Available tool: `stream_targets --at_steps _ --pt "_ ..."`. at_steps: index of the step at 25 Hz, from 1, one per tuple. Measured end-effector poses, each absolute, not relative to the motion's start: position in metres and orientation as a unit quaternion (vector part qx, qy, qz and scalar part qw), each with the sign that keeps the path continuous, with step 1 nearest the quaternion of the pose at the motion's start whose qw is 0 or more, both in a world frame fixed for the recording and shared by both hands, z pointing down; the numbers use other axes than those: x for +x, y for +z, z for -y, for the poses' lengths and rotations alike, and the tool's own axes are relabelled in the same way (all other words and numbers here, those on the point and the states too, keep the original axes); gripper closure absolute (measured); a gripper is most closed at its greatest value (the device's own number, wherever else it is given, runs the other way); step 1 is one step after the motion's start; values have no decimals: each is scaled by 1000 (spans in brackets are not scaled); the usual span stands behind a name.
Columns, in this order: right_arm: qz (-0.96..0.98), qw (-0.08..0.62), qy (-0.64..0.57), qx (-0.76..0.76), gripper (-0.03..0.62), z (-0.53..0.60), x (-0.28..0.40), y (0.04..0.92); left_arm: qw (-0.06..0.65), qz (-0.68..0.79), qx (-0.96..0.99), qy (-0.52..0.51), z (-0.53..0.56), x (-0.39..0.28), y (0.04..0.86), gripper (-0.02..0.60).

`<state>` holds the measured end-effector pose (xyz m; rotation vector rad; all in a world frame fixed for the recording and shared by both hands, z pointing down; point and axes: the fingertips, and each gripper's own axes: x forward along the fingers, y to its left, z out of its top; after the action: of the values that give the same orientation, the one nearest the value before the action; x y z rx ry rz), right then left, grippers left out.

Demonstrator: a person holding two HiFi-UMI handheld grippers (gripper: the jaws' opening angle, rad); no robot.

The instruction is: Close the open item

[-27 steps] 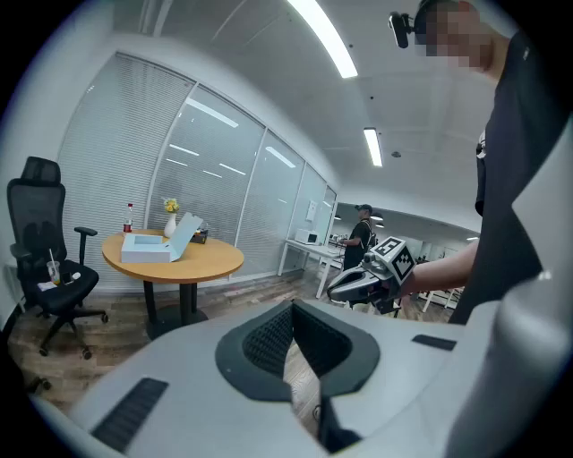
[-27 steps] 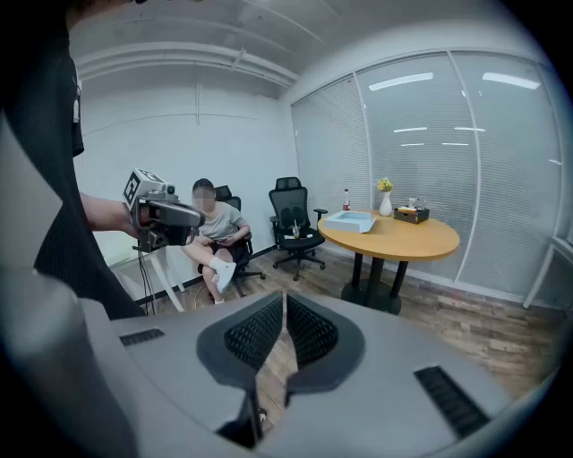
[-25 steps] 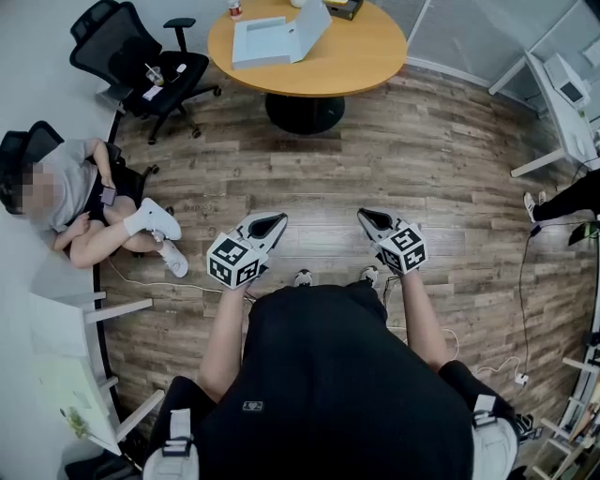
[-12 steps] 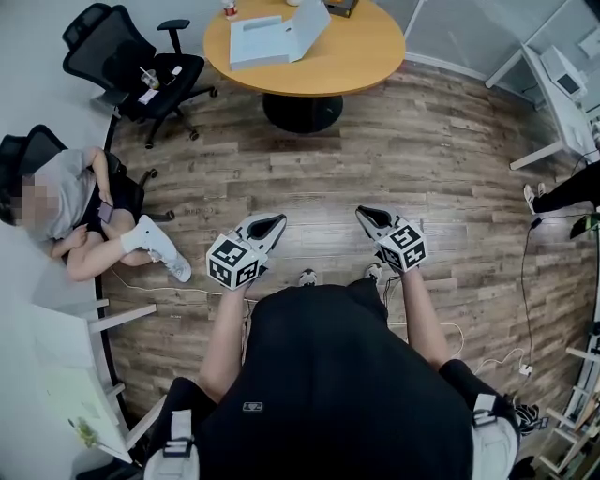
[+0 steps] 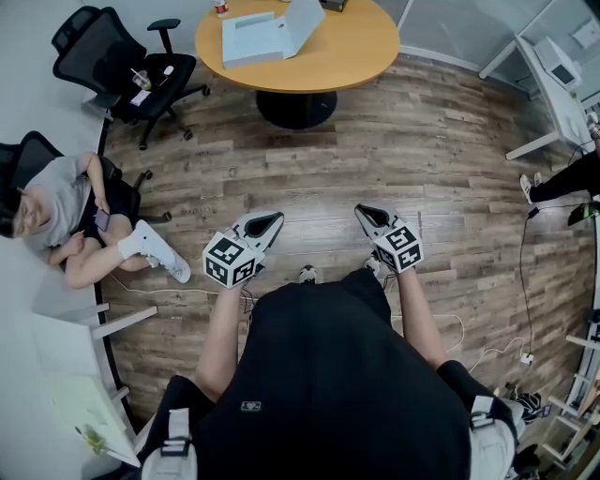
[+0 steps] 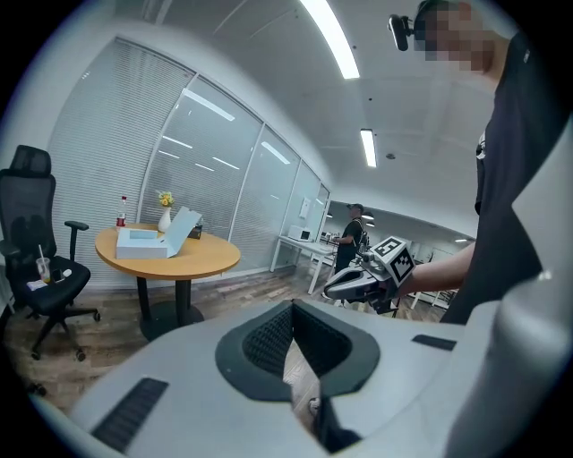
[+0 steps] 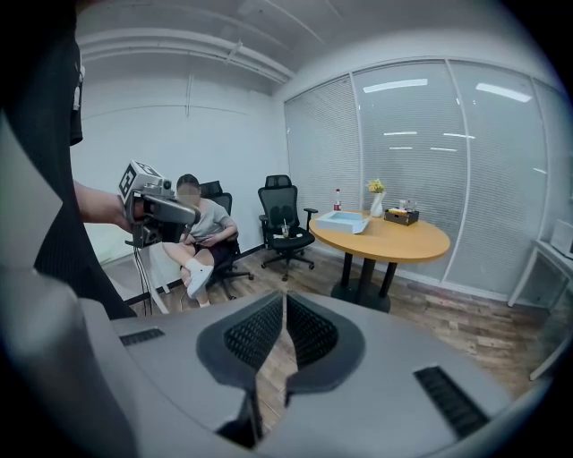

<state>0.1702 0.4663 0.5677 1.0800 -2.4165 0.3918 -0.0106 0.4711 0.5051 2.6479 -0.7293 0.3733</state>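
An open white box point(image 5: 255, 39) lies on the round wooden table point(image 5: 347, 56) far ahead, its lid point(image 5: 306, 19) tilted up at the right side. In the left gripper view the box point(image 6: 141, 243) sits at the left, and in the right gripper view the box point(image 7: 343, 222) is small in the distance. My left gripper point(image 5: 265, 223) and right gripper point(image 5: 370, 217) hang side by side over the plank floor, well short of the table. Both are shut with nothing between their jaws, as the left gripper point(image 6: 292, 315) and right gripper point(image 7: 285, 309) show in their own views.
A person point(image 5: 66, 211) sits in a chair at the left wall, legs stretched toward the floor's middle. A black office chair point(image 5: 122, 66) stands left of the table. White desks point(image 5: 562, 84) line the right side, another person's legs point(image 5: 562, 183) beside them. Cables point(image 5: 487, 352) trail on the floor.
The table, chair and seated person have slid slightly up and left in the head view. Both grippers stay shut and keep about the same place before the body.
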Motion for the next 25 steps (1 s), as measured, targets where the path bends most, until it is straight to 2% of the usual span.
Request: stream_targets --at_steps 10,25 --pt "885 214 151 385 583 -457 176 569 194 260 935 143 -464 0 507 575" --pt "919 222 114 306 583 -360 171 568 211 338 908 131 -401 4 506 577"
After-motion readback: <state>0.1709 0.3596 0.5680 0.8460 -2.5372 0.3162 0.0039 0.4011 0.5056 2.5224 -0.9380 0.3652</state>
